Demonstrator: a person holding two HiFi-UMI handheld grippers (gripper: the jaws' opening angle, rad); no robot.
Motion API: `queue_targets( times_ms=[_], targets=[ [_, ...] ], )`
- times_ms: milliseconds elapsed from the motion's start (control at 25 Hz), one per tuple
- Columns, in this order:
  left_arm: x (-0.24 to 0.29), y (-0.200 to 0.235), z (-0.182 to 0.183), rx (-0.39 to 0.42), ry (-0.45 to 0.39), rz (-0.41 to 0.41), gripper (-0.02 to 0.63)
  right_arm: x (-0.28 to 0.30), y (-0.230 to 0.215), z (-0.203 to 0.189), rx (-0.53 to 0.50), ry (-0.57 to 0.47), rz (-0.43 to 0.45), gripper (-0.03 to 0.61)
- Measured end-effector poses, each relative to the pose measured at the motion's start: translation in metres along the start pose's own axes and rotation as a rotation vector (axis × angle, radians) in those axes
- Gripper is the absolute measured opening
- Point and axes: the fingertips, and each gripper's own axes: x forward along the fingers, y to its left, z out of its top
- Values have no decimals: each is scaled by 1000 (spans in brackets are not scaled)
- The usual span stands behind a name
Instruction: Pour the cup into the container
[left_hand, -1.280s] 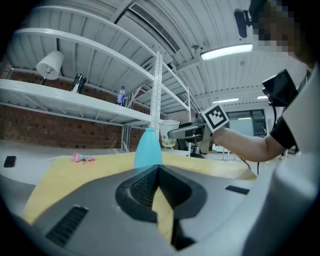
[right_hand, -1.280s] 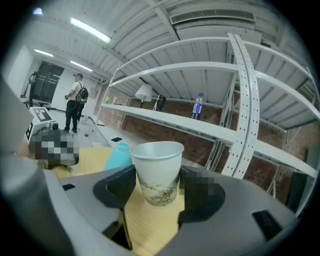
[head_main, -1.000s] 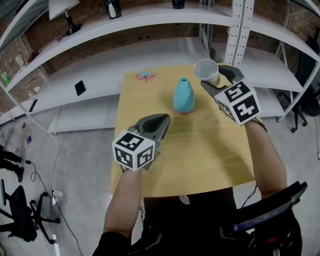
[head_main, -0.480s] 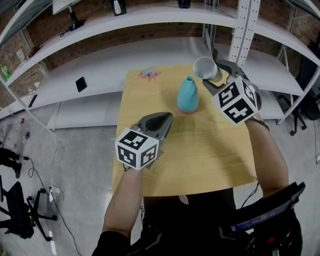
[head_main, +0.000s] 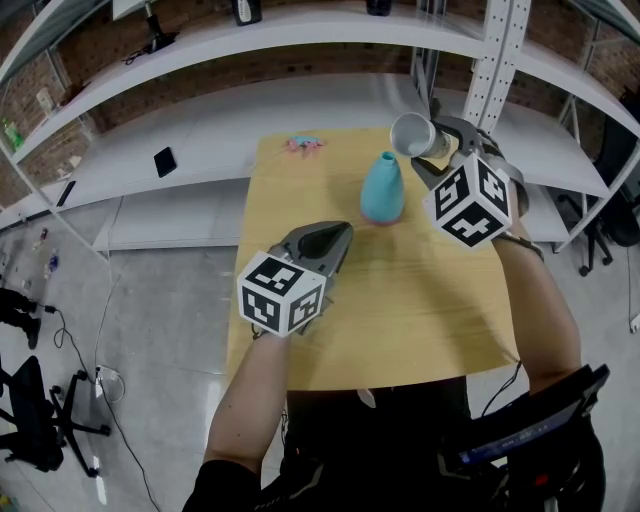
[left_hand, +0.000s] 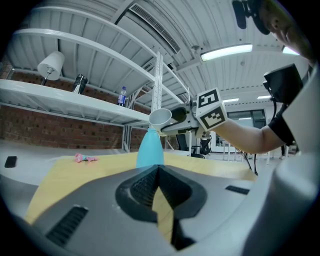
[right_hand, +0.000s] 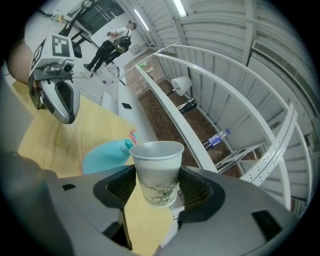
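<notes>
Wooden table (head_main: 400, 310) bearing teal container (head_main: 382, 190), white shelving (head_main: 200, 130), brick wall (head_main: 250, 65)

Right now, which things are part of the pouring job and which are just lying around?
Job: paper cup in the right gripper; teal container on the table.
Lying about: small pink object on the table; black phone on the shelf.

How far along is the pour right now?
Done: the paper cup is off the table, clamped in the right gripper. In hand: it is tipped on its side near the opening of the teal container. Left: no stream shows, so the actual pour remains. The left gripper hangs shut and empty over the table.
</notes>
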Motion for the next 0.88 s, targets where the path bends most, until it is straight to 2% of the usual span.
queue_targets(
  times_ms=[320, 880],
  targets=[
    [0, -2, 1, 1, -1, 0, 0, 0, 2, 5, -134, 28, -35, 276],
    [-1, -3, 1, 3, -6, -5, 0, 6, 5, 9, -241, 61, -43, 276]
  ],
)
